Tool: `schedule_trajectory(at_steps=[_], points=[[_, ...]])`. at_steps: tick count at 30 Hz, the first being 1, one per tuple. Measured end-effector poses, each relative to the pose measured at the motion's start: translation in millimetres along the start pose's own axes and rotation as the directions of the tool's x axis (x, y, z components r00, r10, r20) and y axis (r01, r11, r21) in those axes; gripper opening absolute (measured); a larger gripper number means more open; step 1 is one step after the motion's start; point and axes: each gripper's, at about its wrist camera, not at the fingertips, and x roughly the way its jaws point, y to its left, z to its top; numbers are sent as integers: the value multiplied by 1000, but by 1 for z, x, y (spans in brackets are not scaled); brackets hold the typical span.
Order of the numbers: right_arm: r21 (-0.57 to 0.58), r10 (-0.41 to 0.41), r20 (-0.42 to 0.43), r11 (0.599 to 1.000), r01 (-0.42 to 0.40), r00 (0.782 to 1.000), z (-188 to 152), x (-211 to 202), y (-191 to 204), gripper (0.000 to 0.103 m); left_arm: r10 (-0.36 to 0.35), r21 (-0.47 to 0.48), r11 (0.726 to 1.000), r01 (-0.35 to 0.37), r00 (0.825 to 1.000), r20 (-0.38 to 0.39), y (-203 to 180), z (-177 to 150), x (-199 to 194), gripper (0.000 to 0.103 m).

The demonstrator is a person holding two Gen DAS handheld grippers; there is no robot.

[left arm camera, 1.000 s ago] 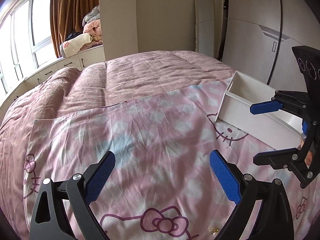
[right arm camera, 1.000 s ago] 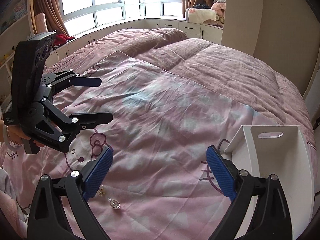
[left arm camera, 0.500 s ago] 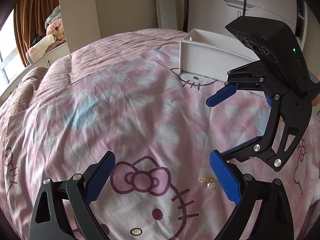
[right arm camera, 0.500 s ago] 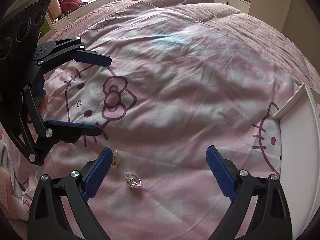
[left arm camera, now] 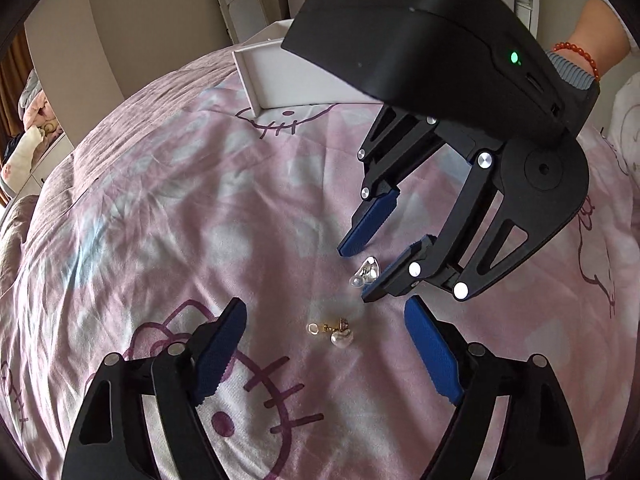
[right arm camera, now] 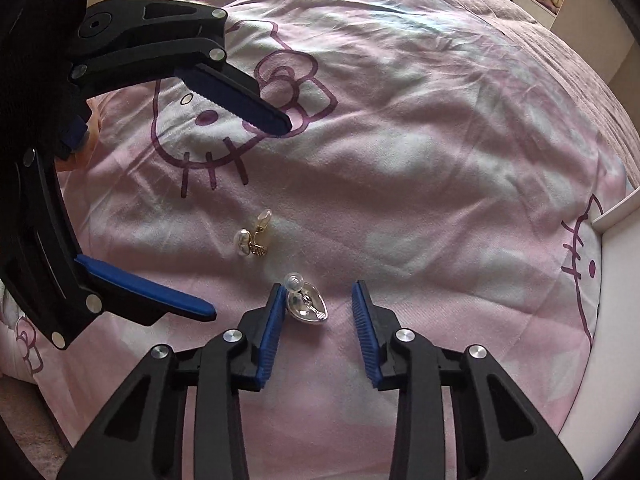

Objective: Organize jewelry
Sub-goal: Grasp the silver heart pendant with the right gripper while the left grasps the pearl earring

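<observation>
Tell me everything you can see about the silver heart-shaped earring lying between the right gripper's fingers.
The silver heart-shaped earring looks like shiny polished metal, with a clear ribbed backing bead at its top end and a small clip or post across its hollow back. It lies flat on the pink cartoon-cat bedsheet, hollow side up. The right gripper is open around it; its left blue pad is at or against the earring's edge, the other pad is clearly apart.

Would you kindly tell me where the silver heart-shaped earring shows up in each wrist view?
Left wrist: silver earring right of centre, between the right hand-held gripper fingers.
Right wrist: silver earring low centre, beside the left pad.
Shared landmark: pearl earring lying nearby on the sheet.
</observation>
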Motion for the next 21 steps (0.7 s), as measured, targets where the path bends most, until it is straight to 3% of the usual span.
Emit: schedule_trajectory(at_steps=[6, 10, 14, 15, 18, 21], points=[[26, -15, 23, 1000, 15, 1000, -8, -11, -8, 22, -1, -5, 1000, 0, 1000, -20, 0, -1, 8, 77], [55, -27, 38, 998, 24, 999, -12, -20, -19, 22, 19, 12, 1000, -18, 997, -73, 3, -4, 19, 54], [74, -33, 43, 997, 30, 999, -16, -24, -27, 22, -3, -31, 1000, 1, 997, -73, 10, -8, 20, 43], [79, -33, 43, 996, 29, 999, -15, -25, -28, 22, -28, -49, 998, 24, 997, -78, 12, -8, 20, 31], [101, -32, 46, 995, 27, 998, -13, -27, -33, 22, -80, -118, 991, 70, 994, -79, 22, -8, 19, 29], [117, -32, 53, 993, 26, 998, -14, -32, -35, 22, -76, -149, 987, 63, 994, -80, 27, -10, 17, 29]])
